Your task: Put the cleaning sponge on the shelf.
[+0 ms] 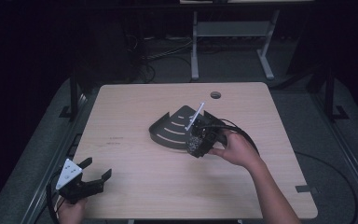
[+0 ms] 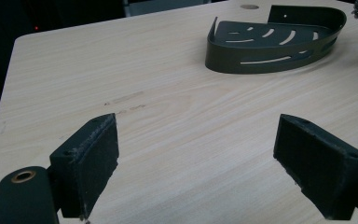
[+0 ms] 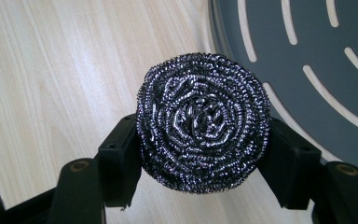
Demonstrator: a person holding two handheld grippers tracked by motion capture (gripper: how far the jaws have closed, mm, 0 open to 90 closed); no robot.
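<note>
Steel scourer [image 3: 203, 122] is clamped between the jaws of the right hand-held gripper [image 1: 196, 142], held at the edge of the dark slotted corner tray [image 1: 173, 129]; placement judged not yet done. Left hand-held gripper [image 1: 92, 172] rests spread apart, empty, on the surface [image 1: 140, 186].

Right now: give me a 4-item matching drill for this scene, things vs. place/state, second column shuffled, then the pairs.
Things
1. steel scourer
2. corner caddy
3. left gripper
4. cable hole

Places/states
A. open, near the table's front left corner
B. clamped between the right gripper's jaws
C. in the tabletop, near the far edge
D. resting on the table near its middle, nothing in it

Pairs: 1-B, 2-D, 3-A, 4-C
</note>
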